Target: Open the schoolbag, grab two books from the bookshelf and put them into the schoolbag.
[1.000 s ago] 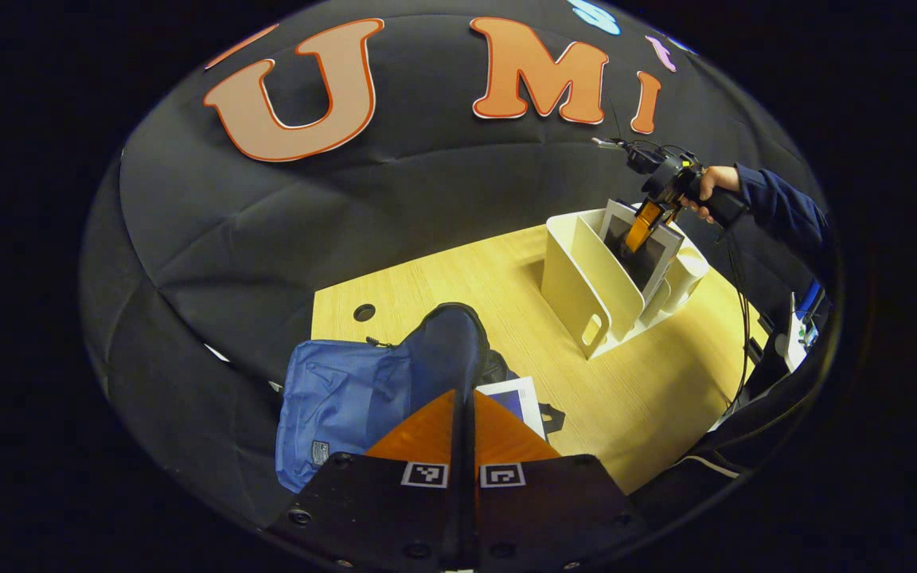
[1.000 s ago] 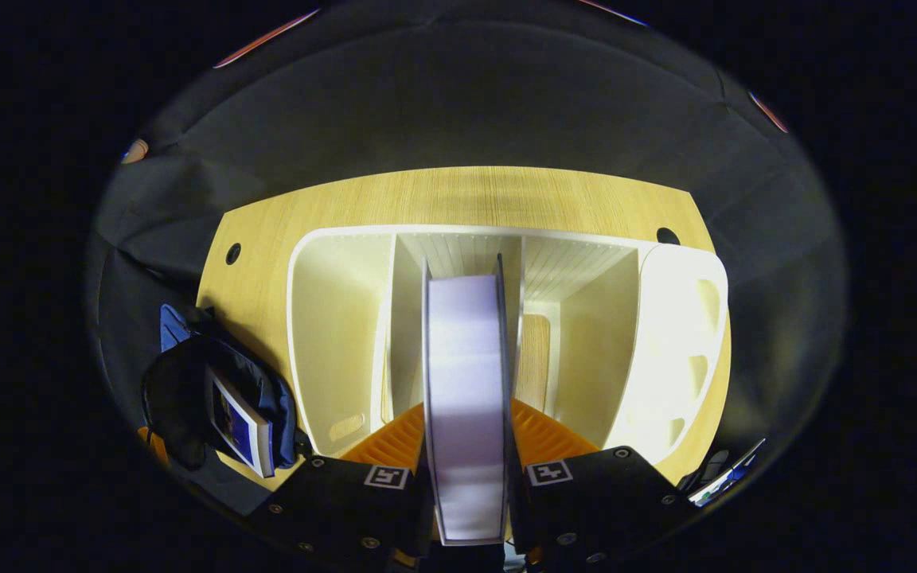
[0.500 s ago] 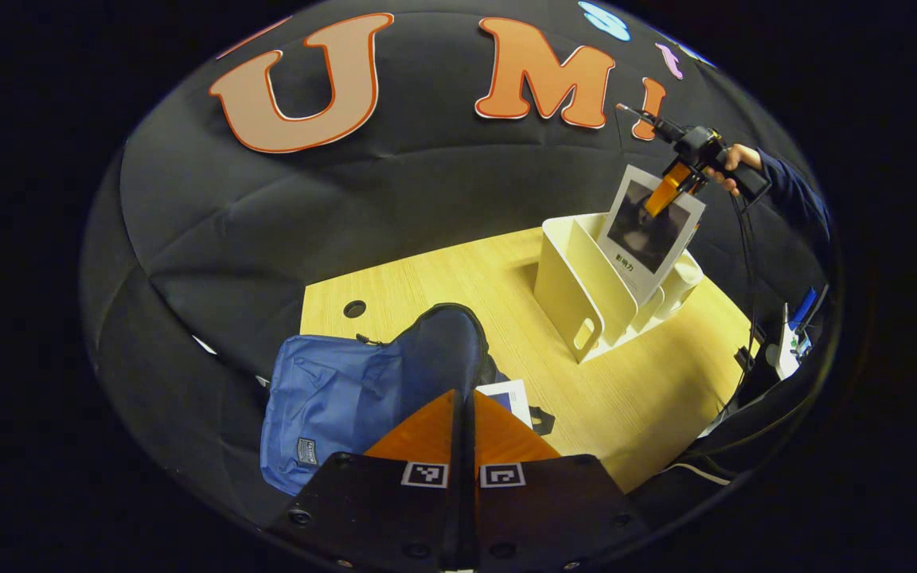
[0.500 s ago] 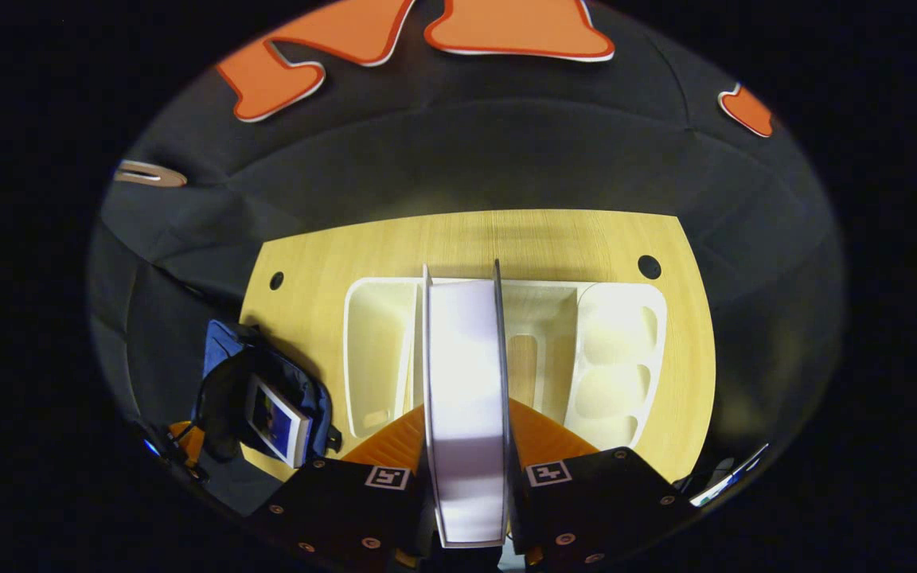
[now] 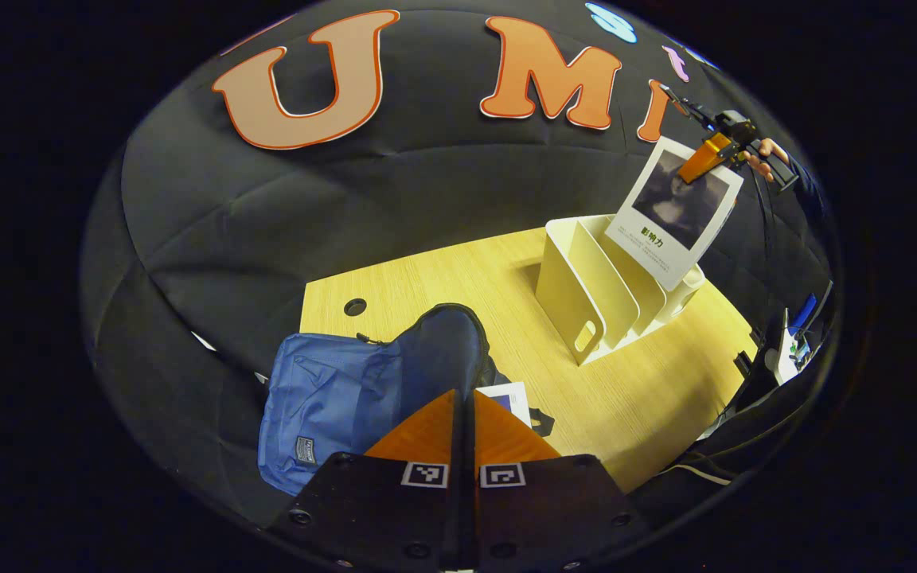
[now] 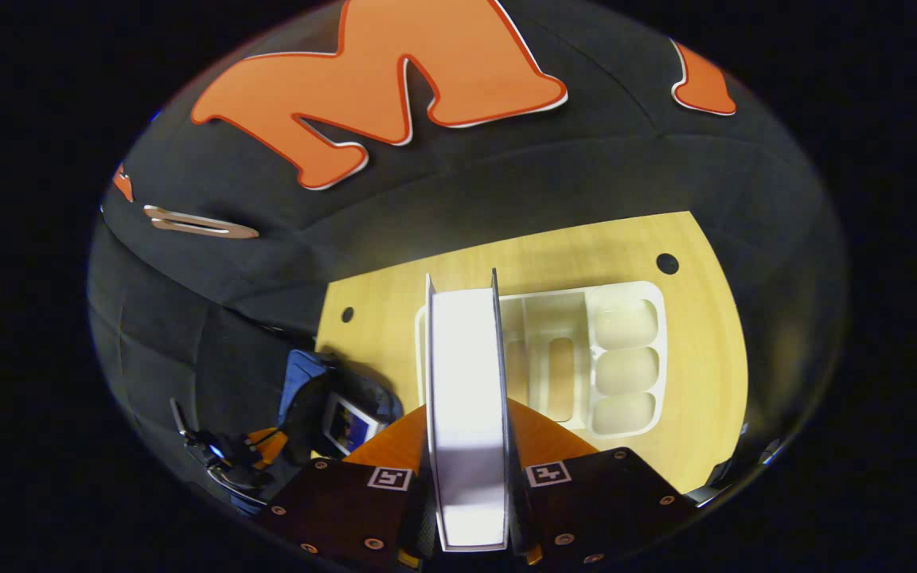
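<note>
Right hand-held gripper point(image 6: 466, 446) clamping book point(image 6: 466, 398) above bookshelf point(image 6: 586, 350), wooden table point(image 6: 697, 382), black cloth wall point(image 6: 506, 183)

first book point(image 5: 510, 395): mostly hidden in schoolbag point(image 5: 339, 398) | held book point(image 6: 466, 414): lower end cut off | bookshelf point(image 6: 586, 350): left part hidden

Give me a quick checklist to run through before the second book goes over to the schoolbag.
1. Grip: right gripper shut on the second book, both fingers pressing its covers: ok.
2. Clear of the bookshelf: the book hangs above it in the left gripper view; whether its lower corner has cleared the rim: cannot tell.
3. Schoolbag open: left gripper pinches the flap and holds it up: ok.
4. First book already in the schoolbag's mouth: ok.
5. Room beside the first book: cannot tell.
6. Path across the table between bookshelf and schoolbag: ok.
</note>
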The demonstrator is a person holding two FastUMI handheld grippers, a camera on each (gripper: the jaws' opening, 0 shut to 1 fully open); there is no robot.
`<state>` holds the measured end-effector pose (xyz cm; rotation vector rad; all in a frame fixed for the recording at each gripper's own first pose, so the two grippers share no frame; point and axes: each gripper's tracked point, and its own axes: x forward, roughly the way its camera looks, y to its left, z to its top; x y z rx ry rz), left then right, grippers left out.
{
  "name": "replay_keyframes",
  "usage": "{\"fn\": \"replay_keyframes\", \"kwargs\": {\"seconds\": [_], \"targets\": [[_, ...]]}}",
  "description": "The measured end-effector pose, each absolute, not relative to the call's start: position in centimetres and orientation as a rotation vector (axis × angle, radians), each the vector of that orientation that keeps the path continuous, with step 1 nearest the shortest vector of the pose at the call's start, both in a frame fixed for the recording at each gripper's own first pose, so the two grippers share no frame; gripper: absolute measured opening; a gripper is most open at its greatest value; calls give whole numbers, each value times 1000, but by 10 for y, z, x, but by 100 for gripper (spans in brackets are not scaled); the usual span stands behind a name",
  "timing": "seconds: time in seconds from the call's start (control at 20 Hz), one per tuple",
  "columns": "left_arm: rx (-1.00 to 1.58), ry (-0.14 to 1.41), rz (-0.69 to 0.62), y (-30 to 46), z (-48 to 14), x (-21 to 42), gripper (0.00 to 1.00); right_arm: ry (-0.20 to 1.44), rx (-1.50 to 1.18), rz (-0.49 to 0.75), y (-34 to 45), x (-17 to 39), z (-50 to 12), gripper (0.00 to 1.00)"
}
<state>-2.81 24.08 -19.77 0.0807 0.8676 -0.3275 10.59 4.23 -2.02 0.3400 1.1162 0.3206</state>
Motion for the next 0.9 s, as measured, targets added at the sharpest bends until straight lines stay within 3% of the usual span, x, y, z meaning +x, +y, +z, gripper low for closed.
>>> {"fn": "replay_keyframes", "kwargs": {"seconds": [0.05, 0.1, 0.25, 0.3, 0.9], "targets": [[78, 867, -327, 240, -197, -28, 0, 1106, 359, 346, 47, 102, -13, 47], [74, 871, -329, 240, -198, -28, 0, 1096, 371, 365, 50, 99, -9, 36], [65, 868, -329, 240, -199, -27, 5, 1078, 437, 423, 71, 91, -8, 36], [59, 871, -329, 238, -200, -26, 1, 1079, 475, 444, 82, 88, -9, 35], [15, 893, -318, 235, -204, -24, 1, 1130, 742, 580, 221, 11, -86, 35]]}}
